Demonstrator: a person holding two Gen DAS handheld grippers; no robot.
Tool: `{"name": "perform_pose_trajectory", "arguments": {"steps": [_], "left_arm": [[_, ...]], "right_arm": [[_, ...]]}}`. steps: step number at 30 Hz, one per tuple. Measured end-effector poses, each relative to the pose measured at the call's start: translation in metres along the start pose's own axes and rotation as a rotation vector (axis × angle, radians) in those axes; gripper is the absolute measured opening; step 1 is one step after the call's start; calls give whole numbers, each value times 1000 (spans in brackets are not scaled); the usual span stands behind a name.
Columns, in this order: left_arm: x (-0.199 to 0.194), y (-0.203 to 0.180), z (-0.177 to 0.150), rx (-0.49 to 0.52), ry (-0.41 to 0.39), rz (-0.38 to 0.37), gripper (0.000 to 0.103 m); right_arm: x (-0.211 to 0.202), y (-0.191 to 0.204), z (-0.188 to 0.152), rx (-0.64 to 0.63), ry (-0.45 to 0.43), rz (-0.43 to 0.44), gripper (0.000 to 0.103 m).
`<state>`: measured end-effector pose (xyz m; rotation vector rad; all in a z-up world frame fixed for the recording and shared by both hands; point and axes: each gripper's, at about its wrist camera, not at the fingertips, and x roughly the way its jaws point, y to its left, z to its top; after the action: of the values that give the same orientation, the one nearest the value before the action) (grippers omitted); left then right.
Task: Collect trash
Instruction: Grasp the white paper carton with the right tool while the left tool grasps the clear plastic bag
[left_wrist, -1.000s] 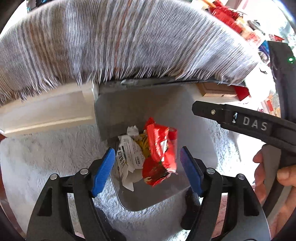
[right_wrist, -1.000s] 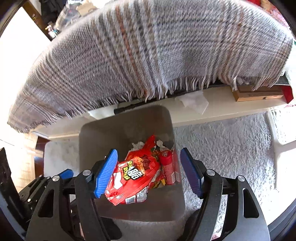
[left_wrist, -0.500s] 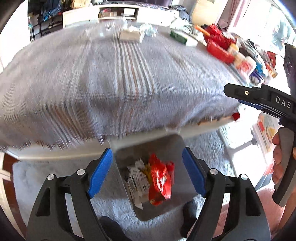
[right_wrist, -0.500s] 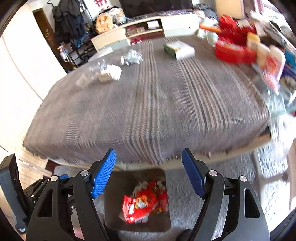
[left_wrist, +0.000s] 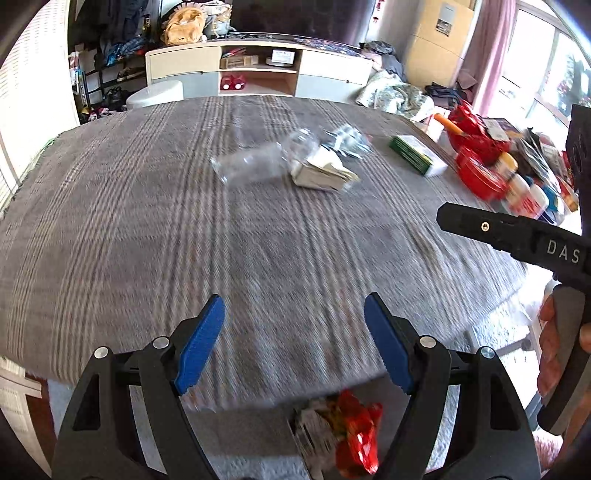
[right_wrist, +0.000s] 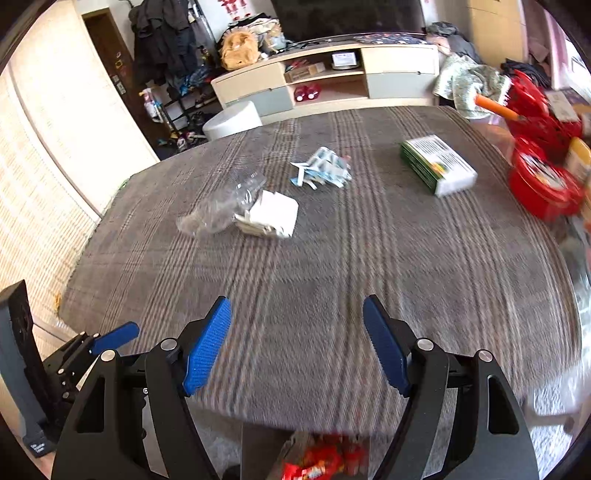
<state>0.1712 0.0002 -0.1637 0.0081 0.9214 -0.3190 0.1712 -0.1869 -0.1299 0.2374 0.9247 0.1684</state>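
On the grey plaid tablecloth (left_wrist: 147, 229) lie a crushed clear plastic bottle (left_wrist: 255, 162), a white crumpled carton (left_wrist: 321, 171) and a blue-white wrapper (left_wrist: 347, 142). The right wrist view shows the same bottle (right_wrist: 221, 206), carton (right_wrist: 273, 216) and wrapper (right_wrist: 321, 171). My left gripper (left_wrist: 295, 343) is open and empty above the table's near edge. My right gripper (right_wrist: 297, 343) is open and empty there too. The trash bin with red wrappers (left_wrist: 354, 439) sits on the floor below both grippers, also in the right wrist view (right_wrist: 321, 461).
A green-white box (right_wrist: 437, 168) lies right of the trash. Red containers (right_wrist: 543, 184) and jars crowd the table's right edge. A white TV cabinet (right_wrist: 332, 81) and a round stool (right_wrist: 231, 120) stand behind the table. White rug covers the floor (left_wrist: 498, 332).
Both grippers have risen from over the bin to above the table edge and tilted up. The tabletop with its trash has come into view. The bin has dropped to the bottom edge.
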Motion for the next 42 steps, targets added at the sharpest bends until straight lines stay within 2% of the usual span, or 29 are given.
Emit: {"name": "perform_pose_trajectory", "arguments": {"steps": [1, 3, 6, 9, 15, 19, 21, 25, 27, 35, 42], "left_arm": [[5, 4, 5, 0, 3, 4, 74], [14, 11, 14, 3, 9, 10, 74], [28, 20, 25, 0, 23, 19, 74], [41, 29, 34, -11, 37, 20, 74], [60, 43, 42, -22, 51, 19, 74], [65, 50, 49, -32, 48, 20, 74], [67, 53, 55, -32, 46, 23, 74], [68, 53, 66, -14, 31, 33, 74], [68, 51, 72, -7, 25, 32, 74], [72, 41, 89, 31, 4, 32, 74], [86, 24, 106, 80, -19, 22, 73]], "right_arm": [[7, 3, 7, -5, 1, 2, 73], [19, 7, 17, -16, 8, 8, 61], [44, 14, 32, -46, 25, 8, 50], [67, 20, 41, -80, 37, -7, 46], [97, 33, 48, -150, 47, -29, 45], [112, 40, 55, -162, 53, -10, 44], [119, 41, 58, -164, 64, -2, 40], [125, 43, 64, -161, 65, 20, 33], [128, 42, 67, -157, 67, 27, 26], [128, 28, 78, -114, 62, 50, 14], [112, 9, 81, -85, 73, 48, 13]]}}
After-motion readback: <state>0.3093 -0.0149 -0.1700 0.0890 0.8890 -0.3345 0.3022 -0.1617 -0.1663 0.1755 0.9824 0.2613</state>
